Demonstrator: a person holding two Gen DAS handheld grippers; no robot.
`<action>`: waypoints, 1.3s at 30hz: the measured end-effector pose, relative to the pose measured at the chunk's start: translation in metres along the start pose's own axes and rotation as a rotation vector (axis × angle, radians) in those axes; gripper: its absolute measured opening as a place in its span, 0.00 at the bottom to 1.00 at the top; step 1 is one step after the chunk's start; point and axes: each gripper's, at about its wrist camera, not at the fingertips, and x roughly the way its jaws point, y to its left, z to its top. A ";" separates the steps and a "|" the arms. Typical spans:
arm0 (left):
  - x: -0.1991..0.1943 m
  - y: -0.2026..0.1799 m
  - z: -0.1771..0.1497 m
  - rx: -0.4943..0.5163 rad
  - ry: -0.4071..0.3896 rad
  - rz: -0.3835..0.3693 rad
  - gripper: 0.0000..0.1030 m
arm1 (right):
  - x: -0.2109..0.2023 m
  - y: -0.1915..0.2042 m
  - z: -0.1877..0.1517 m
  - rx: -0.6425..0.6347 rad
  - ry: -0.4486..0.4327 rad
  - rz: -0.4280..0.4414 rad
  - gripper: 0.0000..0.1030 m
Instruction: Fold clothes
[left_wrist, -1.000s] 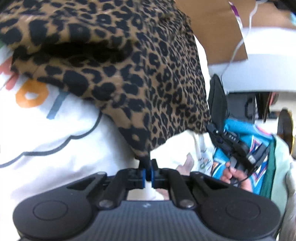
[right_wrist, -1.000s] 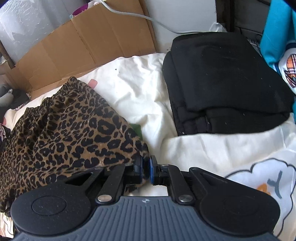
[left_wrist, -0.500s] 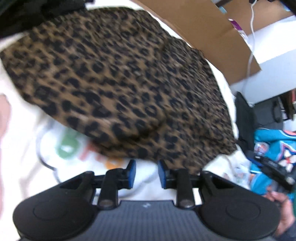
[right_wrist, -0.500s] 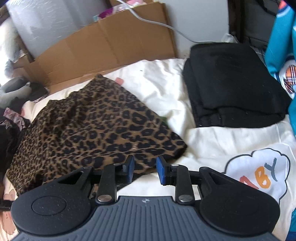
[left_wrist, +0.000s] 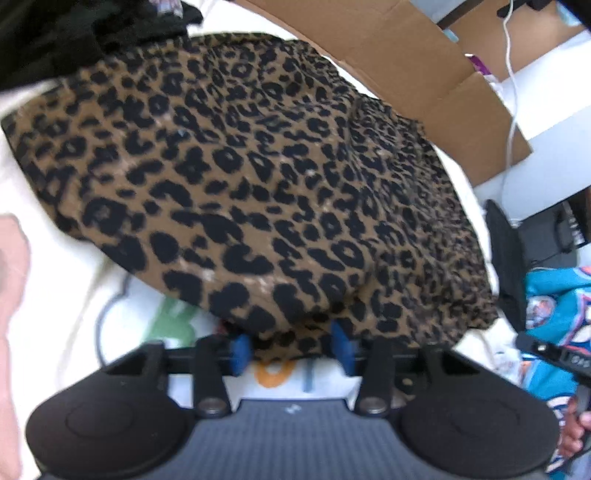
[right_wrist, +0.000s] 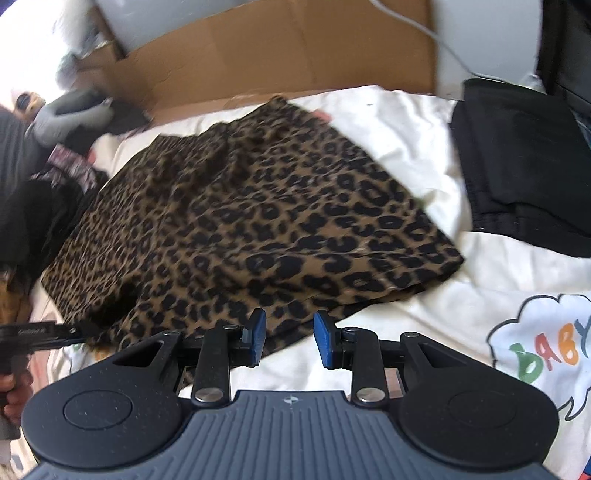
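Note:
A leopard-print garment (left_wrist: 258, 192) lies folded flat on the white printed sheet (left_wrist: 66, 288). My left gripper (left_wrist: 291, 349) is open at its near edge, and a fold of the fabric sags between the blue pads without being pinched. In the right wrist view the same garment (right_wrist: 251, 229) spreads across the middle. My right gripper (right_wrist: 290, 338) is open just short of its near hem, with nothing between the fingers. The left gripper's tip (right_wrist: 37, 330) shows at the far left, touching the garment's corner.
A stack of folded black clothes (right_wrist: 524, 177) lies to the right on the sheet. Flattened cardboard (right_wrist: 277, 62) stands behind the bed. A teal garment (left_wrist: 554, 306) is at the right, dark clothes (right_wrist: 33, 206) are piled at the left, and a "BABY" print (right_wrist: 546, 350) marks the sheet.
Both grippers were shut on the leopard garment's corners a second ago. They let go, opened wider and drew back; the garment now rests folded on the sheet.

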 end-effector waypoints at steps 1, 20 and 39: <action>0.002 0.000 -0.002 -0.014 0.012 -0.008 0.00 | -0.001 0.005 0.000 -0.013 0.004 0.003 0.30; -0.039 -0.035 -0.048 0.078 0.047 -0.139 0.01 | -0.066 0.100 0.086 -0.389 0.083 0.092 0.39; -0.121 0.064 0.012 -0.016 -0.152 0.066 0.17 | -0.005 0.187 0.080 -0.317 0.206 0.167 0.39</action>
